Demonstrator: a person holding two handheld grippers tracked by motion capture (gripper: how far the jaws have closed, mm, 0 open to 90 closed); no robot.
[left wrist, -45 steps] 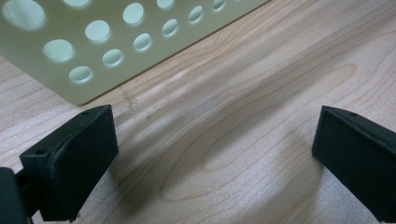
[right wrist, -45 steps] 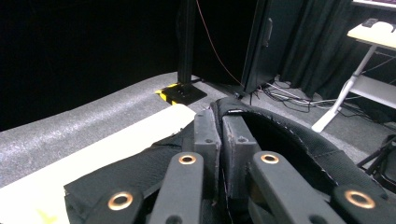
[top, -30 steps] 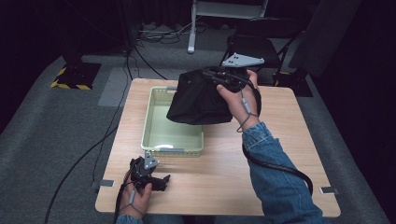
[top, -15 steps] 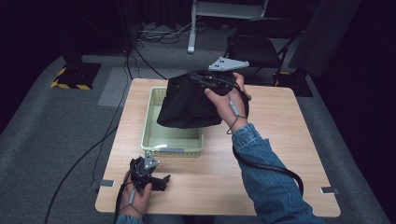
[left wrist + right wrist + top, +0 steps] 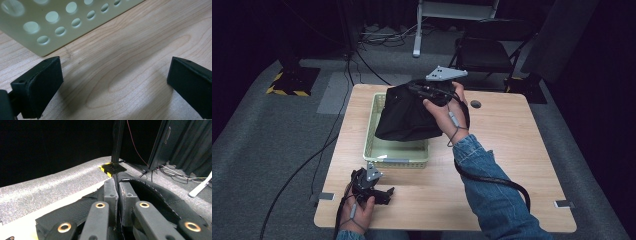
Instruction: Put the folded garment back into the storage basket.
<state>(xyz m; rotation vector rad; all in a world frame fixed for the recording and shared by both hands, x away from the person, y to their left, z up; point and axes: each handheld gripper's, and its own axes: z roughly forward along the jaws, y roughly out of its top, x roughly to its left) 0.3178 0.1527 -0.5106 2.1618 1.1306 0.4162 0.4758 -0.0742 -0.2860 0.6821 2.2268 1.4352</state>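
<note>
right gripper [image 5: 424, 92]: jaws pinching black fabric bag [image 5: 404, 117] over pale green perforated plastic basket [image 5: 399, 155]; left gripper [image 5: 379, 192]: spread, resting on wooden table [image 5: 502, 150]

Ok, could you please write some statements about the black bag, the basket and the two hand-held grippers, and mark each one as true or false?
1. The right hand-held gripper is shut on the rim of the black fabric bag. True.
2. The black fabric bag lies flat on the wooden table. False: it hangs from the right hand-held gripper above the pale green perforated basket.
3. The left hand-held gripper is open, with nothing between its jaws. True.
4. The left hand-held gripper is inside the pale green perforated basket. False: it rests on the wooden table just in front of the basket.
5. The pale green perforated basket stands on the floor. False: it stands on the wooden table.
</note>
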